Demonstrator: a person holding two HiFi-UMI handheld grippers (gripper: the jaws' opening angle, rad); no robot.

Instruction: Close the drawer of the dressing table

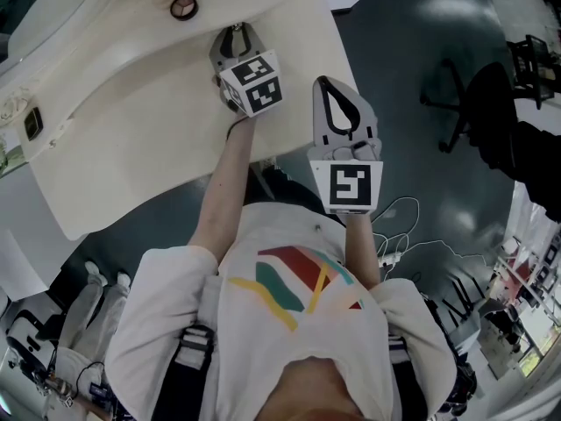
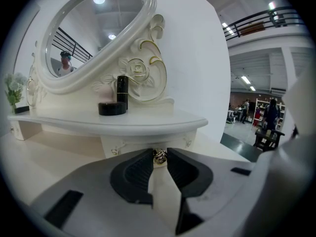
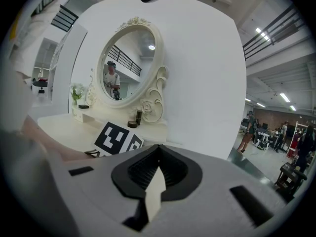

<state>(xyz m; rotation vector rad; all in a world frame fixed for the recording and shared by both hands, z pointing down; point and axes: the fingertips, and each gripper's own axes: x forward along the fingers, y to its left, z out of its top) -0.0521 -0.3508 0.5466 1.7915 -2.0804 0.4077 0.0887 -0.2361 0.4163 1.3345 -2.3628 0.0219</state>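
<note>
Left gripper (image 1: 235, 33) reaches over the tabletop (image 1: 131, 130), its narrow jaws pinching the gold drawer knob (image 2: 159, 157); right gripper (image 3: 159, 148) hangs beside it, jaws together on nothing; a shelf (image 2: 168, 122) above carries a black round pot (image 2: 112, 108) and a black tube (image 2: 122, 89) before the oval mirror (image 2: 89, 33); the drawer (image 2: 133, 143) sits under that shelf, straight ahead of the left jaws, its inside unseen.

A jar (image 2: 112, 108) and a tube (image 2: 122, 90) stand on the shelf (image 2: 163, 121), before the mirror (image 2: 94, 33). The drawer knob (image 2: 159, 157) sits below the shelf, between the jaws of the left claw (image 2: 159, 154)
</note>
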